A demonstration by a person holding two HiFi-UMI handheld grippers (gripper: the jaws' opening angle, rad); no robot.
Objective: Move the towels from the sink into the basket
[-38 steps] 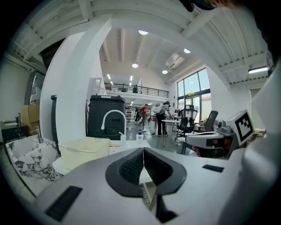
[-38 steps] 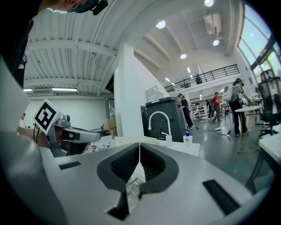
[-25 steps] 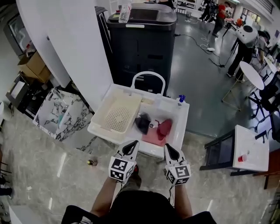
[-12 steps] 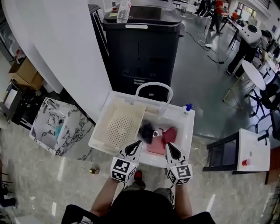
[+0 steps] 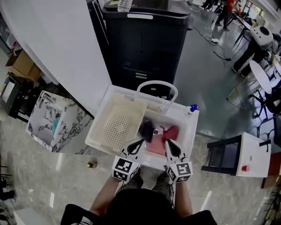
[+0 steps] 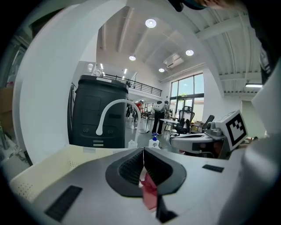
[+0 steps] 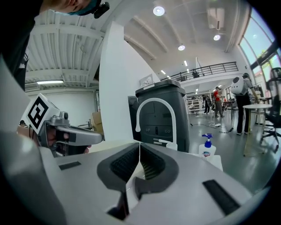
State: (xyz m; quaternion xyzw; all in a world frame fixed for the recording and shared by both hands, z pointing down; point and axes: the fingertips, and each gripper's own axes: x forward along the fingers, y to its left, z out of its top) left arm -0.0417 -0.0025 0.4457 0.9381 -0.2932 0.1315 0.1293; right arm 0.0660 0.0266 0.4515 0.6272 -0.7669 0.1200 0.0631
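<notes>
Person: stands close against the near side of the sink (image 5: 192, 132), a gripper in each hand, both pointing away and a little downward.
Left gripper (image 5: 139, 142): reaches over the sink's near rim; its fingers are pressed together with nothing between them.
Right gripper (image 5: 168, 143): just beside the left one and level with it; fingers likewise closed tight on nothing.
Pink towel (image 5: 154, 147): lies flat in the right half of the sink, between and just beyond the two sets of fingertips.
Red towel (image 5: 171, 133): bunched at the pink one's far edge.
Dark towel (image 5: 146, 130): crumpled just left of the red one, beside the basket.
Basket (image 5: 115, 125): cream, perforated, sitting in the left half of the sink.
Faucet (image 5: 156, 82): a white arch at the far rim.
Soap bottle (image 5: 192, 108): blue pump, far right corner of the sink.
Black cabinet (image 5: 140, 44): directly behind the sink, with a clear bottle (image 5: 125, 4) on top.
</notes>
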